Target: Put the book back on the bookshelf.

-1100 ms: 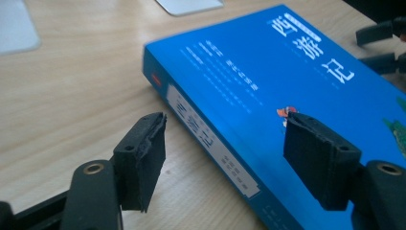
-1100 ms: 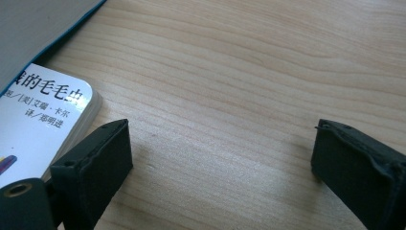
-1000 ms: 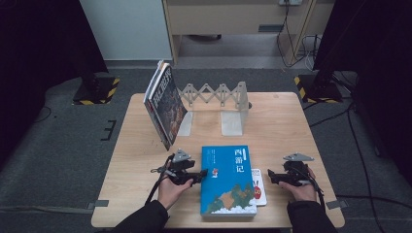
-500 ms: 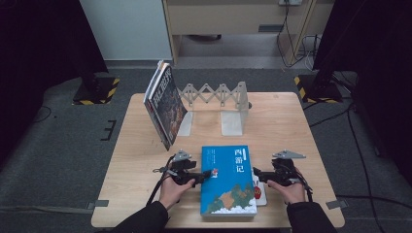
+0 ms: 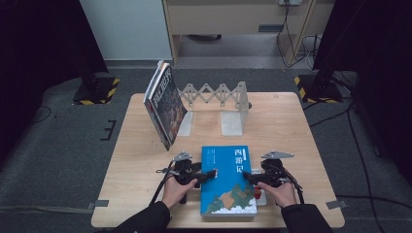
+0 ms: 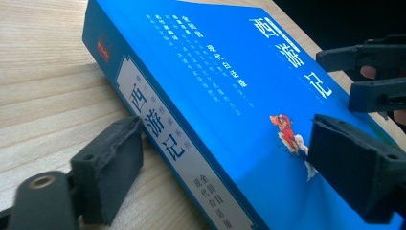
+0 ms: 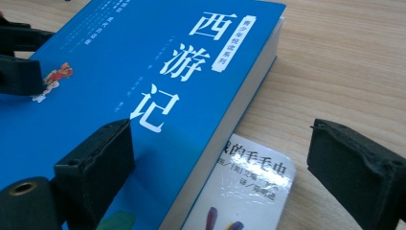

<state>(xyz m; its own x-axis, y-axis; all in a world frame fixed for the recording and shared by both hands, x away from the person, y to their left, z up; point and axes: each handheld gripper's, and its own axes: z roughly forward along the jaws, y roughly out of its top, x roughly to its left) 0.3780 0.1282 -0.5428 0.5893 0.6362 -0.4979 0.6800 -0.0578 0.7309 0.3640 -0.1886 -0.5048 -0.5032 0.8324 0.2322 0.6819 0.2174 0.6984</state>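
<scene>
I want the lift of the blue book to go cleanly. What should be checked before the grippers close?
1. Left gripper open and straddling the blue book at its spine edge: ok.
2. Right gripper open at the page edge: ok.
3. Right gripper clear of the small book underneath: not ok, it lies between the jaws.
4. Bookstand has free space: ok.
5. Leaning book stable: cannot tell.
</scene>
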